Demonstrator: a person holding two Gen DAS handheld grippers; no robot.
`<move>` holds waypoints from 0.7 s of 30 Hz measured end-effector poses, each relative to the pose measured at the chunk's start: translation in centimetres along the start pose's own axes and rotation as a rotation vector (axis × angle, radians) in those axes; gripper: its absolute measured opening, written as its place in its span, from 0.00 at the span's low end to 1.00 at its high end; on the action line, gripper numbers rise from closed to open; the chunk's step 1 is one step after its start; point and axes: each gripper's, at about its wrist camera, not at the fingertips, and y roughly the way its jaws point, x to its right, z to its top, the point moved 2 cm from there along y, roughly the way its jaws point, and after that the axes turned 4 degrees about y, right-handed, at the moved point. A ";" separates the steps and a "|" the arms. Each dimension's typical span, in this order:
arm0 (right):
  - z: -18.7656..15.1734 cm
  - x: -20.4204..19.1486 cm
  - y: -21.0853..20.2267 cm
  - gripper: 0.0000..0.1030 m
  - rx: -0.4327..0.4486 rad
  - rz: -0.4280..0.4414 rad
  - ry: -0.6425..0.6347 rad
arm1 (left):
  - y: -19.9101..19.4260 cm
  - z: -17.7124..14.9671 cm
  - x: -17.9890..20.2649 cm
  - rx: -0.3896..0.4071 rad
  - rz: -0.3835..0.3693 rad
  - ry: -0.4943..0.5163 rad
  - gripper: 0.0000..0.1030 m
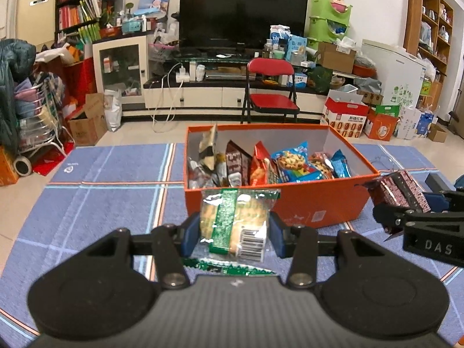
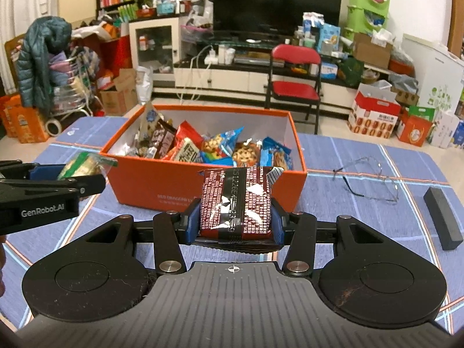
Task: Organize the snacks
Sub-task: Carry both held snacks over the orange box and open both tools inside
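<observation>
An orange box point(image 1: 304, 203) holding several snack packets point(image 1: 290, 162) stands on the blue checked table; it also shows in the right wrist view point(image 2: 162, 185). My left gripper point(image 1: 233, 232) is shut on a green-and-clear cracker packet point(image 1: 235, 220), just in front of the box's near wall. My right gripper point(image 2: 235, 217) is shut on a dark red snack packet point(image 2: 236, 203), also in front of the box. Each gripper shows in the other's view: the right one with its red packet point(image 1: 398, 191) at the right, the left one with its green packet point(image 2: 82, 166) at the left.
A pair of glasses point(image 2: 366, 179) and a black rectangular block point(image 2: 442, 220) lie on the table right of the box. Beyond the table are a red folding chair point(image 1: 271, 92), a TV stand and floor clutter.
</observation>
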 end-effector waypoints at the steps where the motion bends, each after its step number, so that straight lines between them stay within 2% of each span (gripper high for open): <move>1: 0.3 0.3 0.0 0.31 0.005 0.001 0.004 | 0.0 0.4 -0.3 0.002 0.000 -0.008 0.46; 7: 5.2 2.0 1.6 0.32 0.029 0.061 0.059 | 1.4 5.5 -1.1 0.050 0.033 0.014 0.46; 12: 9.8 1.7 6.1 0.31 0.003 0.060 0.049 | 5.3 8.9 0.0 0.030 0.035 0.029 0.46; 15: 11.1 1.5 9.0 0.31 -0.018 0.031 0.030 | 8.3 9.9 0.9 0.011 0.047 0.039 0.46; 20: 11.3 1.6 12.9 0.33 -0.063 0.000 0.019 | 12.5 10.3 1.1 -0.026 0.064 0.022 0.46; 21: 11.3 1.9 13.2 0.39 -0.062 0.003 0.030 | 13.1 10.2 1.0 -0.038 0.063 0.022 0.48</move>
